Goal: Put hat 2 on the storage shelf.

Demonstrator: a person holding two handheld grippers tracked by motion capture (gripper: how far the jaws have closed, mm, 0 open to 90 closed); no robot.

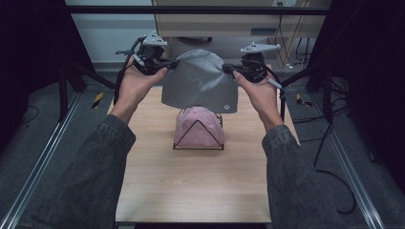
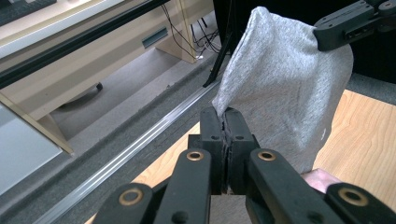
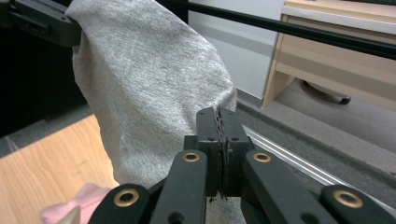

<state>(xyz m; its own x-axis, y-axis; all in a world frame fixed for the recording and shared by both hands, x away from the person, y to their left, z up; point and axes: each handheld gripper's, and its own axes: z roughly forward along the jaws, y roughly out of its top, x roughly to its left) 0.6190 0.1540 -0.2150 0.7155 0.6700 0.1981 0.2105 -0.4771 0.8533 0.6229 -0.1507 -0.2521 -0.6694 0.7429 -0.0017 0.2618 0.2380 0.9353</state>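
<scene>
— Grey cloth [image 1: 200,81], held up above the far half of the wooden surface [image 1: 191,186], stretched between two tools.

— Left tool [image 1: 173,63]?

— Clamped tight on the cloth's left edge, at the upper corner. Seen along its own jaws in the left gripper view [image 2: 225,122]: black pads pressed together, thin fold of grey fabric [image 2: 285,88] pinched between them. Gripped from below by the left hand [image 1: 136,86].

— And the right tool [image 1: 228,68]?

— Same story on the opposite edge. Closed hard on the cloth's right upper corner, pads flat against each other with fabric [image 3: 144,93] caught in the seam, clear in the right gripper view [image 3: 218,122]. Carried by the right hand [image 1: 258,93].

— Shape of the cloth?

— Rounded at the top, wider and straighter along the bottom hem, hanging free. Small round mark near the lower right corner. Looks like a knitted hat or bag, hard to say which.

— Anything under it?

— Pink cloth [image 1: 199,126] draped over a black wire stand [image 1: 198,138], sitting on the surface near its middle. Grey hem hanging just above and behind the pink top, seemingly apart from it, though not certain from above. Pink corner also peeking in at the bottom of the right gripper view [image 3: 79,205].

— Around the surface?

— Dark carpeted floor [image 1: 43,119] with metal rails [image 1: 43,157] either side, loose cables [image 1: 334,176] to the right, pale desk [image 1: 229,21] beyond.
</scene>
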